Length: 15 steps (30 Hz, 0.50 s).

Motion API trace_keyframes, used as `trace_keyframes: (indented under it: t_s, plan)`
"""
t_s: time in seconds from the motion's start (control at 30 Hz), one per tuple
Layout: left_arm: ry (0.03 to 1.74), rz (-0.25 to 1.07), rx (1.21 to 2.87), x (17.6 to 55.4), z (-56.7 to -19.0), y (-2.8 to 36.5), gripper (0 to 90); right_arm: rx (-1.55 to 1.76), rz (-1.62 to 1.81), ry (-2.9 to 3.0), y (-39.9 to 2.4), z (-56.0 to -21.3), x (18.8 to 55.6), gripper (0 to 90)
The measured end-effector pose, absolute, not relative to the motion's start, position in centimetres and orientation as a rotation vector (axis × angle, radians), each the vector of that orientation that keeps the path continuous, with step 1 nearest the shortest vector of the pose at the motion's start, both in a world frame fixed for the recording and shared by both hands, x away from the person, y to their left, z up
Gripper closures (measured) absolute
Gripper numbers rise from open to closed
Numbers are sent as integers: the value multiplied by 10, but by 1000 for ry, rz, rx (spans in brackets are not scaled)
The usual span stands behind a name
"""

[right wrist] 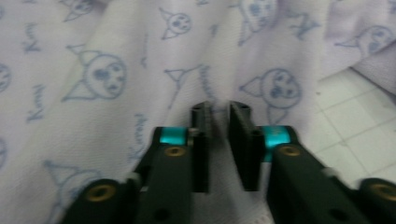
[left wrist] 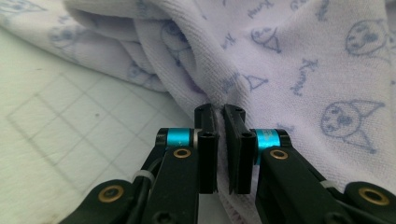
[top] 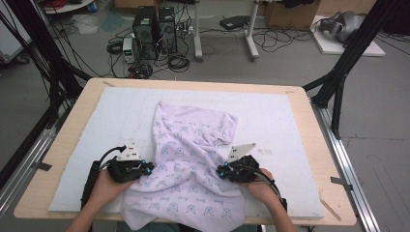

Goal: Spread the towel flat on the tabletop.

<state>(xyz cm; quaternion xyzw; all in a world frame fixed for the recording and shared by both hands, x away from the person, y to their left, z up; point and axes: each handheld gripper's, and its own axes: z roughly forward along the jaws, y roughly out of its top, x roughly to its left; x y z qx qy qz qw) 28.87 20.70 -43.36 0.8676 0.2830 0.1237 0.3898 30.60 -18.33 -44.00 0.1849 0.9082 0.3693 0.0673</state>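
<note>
A pale lilac printed towel (top: pixel 191 159) lies rumpled on the white mat (top: pixel 280 116) of the counter (top: pixel 72 121), its near end hanging over the counter's front edge. The left tongs (top: pixel 149 167) pinch the towel's left edge; the right tongs (top: pixel 220 171) pinch its right edge, both closed on cloth
</note>
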Motion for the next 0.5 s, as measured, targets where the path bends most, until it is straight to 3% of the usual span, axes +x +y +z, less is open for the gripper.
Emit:
trace_keyframes:
  t_s: [0.07, 0.33, 0.5]
  plan:
    - [720, 335, 2166, 282, -426, 215, 845, 537, 1108, 2748, -183, -439, 304, 893]
    - [724, 429, 2119, 250, -386, 247, 849, 447, 1188, 2733, -185, -424, 287, 897]
    - [634, 361, 2103, 229, -367, 251, 818, 416, 1268, 2740, -191, -412, 276, 895]
